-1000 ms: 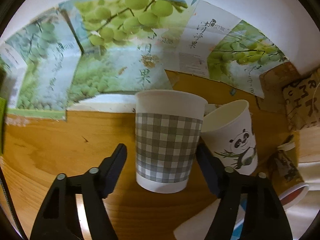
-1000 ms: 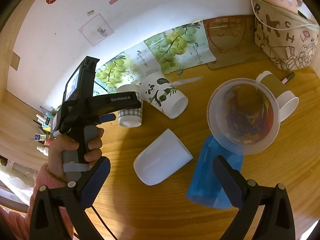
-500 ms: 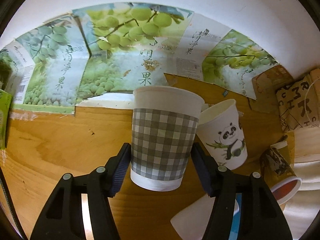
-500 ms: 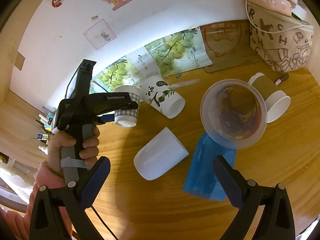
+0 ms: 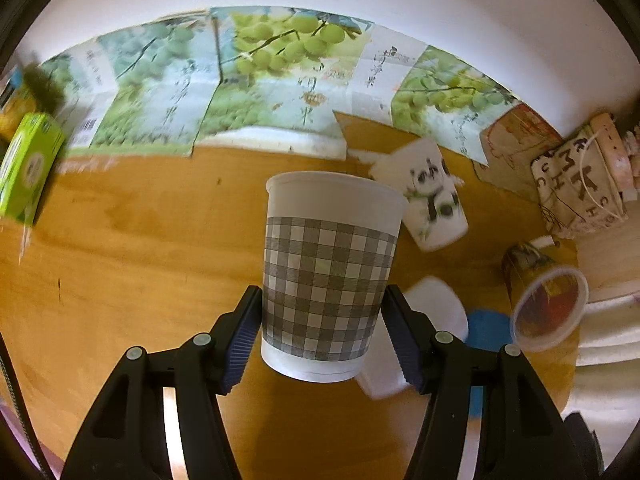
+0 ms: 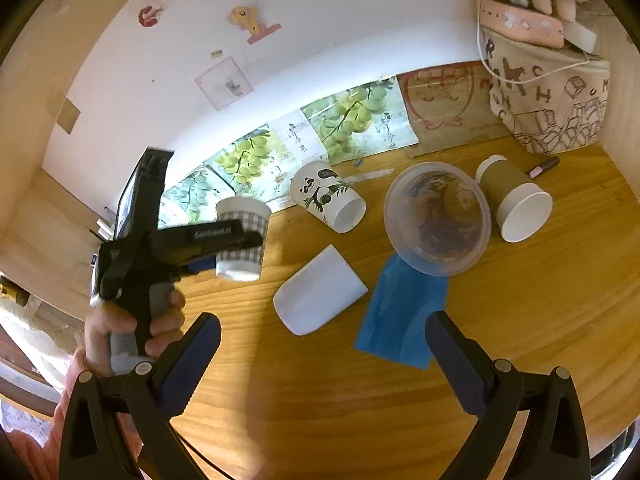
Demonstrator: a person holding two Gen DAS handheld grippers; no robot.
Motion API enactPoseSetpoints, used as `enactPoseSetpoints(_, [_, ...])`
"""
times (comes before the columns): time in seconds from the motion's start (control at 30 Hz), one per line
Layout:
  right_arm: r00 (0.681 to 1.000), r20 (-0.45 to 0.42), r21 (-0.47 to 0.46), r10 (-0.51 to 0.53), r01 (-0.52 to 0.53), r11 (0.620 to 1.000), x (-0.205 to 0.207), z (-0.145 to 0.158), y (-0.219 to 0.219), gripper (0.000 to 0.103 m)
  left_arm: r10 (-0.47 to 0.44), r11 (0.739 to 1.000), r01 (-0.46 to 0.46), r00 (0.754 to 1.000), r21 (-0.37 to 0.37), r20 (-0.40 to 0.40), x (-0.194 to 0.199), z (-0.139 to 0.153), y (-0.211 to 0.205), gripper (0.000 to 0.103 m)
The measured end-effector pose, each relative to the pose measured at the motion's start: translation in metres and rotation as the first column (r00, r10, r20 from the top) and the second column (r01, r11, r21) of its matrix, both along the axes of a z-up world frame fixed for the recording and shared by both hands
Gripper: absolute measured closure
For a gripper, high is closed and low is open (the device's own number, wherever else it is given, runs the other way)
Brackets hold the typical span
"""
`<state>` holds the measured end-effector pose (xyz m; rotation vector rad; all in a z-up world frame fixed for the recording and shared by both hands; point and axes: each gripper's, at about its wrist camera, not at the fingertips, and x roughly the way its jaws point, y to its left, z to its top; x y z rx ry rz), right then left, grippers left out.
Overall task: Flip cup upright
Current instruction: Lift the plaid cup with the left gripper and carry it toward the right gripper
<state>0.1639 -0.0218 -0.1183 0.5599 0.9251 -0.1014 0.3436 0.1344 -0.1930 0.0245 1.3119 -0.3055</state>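
The left gripper [image 5: 322, 322] has its fingers [image 5: 244, 326] closed on the lower wall of the checked cup [image 5: 328, 268], which hangs clear above the table [image 5: 120, 264], rim up, long axis near vertical. Bare wood lies left of the cup; a panda cup [image 5: 434, 204] and white cup [image 5: 436, 312] lie on its right. The right gripper [image 6: 320, 356] stands wide open, holding nothing, well apart from it.
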Motion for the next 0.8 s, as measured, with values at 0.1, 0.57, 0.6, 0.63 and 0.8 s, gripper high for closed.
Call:
enactPoseSetpoints(0.1, [1.0, 0.005, -0.001, -0.004, 0.004, 1.0, -0.015, 0.003, -0.003, 0.0, 0.006, 1.0, -0.006, 1.0, 0.006, 0.001, -0.022, 0.002, 0.008, 0.038])
enactPoseSetpoints(0.57, [1.0, -0.012, 0.014, -0.018, 0.018, 1.0, -0.073, -0.001, -0.016, 0.0, 0.025, 0.999, -0.025, 1.0, 0.02, 0.0, -0.115, 0.002, 0.033, 0.038])
enactPoseSetpoints(0.6, [1.0, -0.014, 0.016, -0.018, 0.018, 1.0, -0.076, -0.001, -0.017, 0.0, 0.018, 1.0, -0.018, 1.0, 0.02, -0.003, -0.122, 0.001, 0.032, 0.038])
enactPoseSetpoints(0.63, [1.0, -0.015, 0.019, -0.017, 0.017, 1.0, -0.078, -0.002, -0.018, 0.0, 0.015, 1.0, -0.015, 1.0, 0.021, -0.005, -0.128, 0.0, 0.032, 0.038])
enactPoseSetpoints(0.8, [1.0, -0.026, 0.029, -0.002, 0.003, 1.0, -0.088, -0.005, -0.019, 0.0, -0.002, 1.0, 0.002, 1.0, 0.024, -0.028, -0.153, -0.009, 0.027, 0.038])
